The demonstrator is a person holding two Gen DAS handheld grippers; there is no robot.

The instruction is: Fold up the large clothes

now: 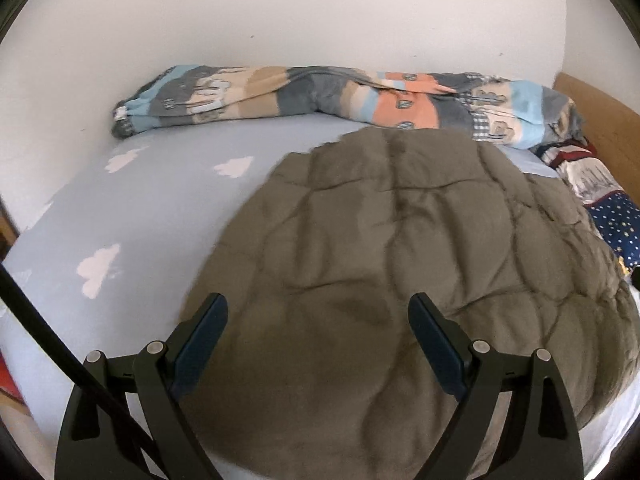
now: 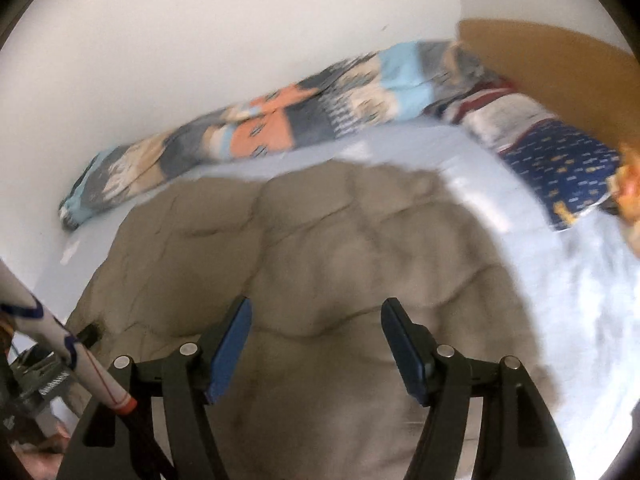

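A large olive-brown quilted garment (image 1: 400,248) lies spread flat on the bed, its stitched panels facing up. In the left wrist view my left gripper (image 1: 318,308) hovers over the garment's near part, jaws wide apart, nothing between the blue pads (image 1: 202,340). The right wrist view is blurred; there the same garment (image 2: 320,248) fills the middle. My right gripper (image 2: 316,316) is above its near edge, open, with no cloth between the pads. The garment's near hem is hidden under both grippers.
The bed has a pale blue sheet with white clouds (image 1: 140,208). A rolled patterned blanket (image 1: 320,96) lies along the white wall. A star-print pillow (image 1: 616,224) and a wooden headboard (image 1: 600,120) are at the right. A white-and-orange rod (image 2: 80,360) crosses the right view's lower left.
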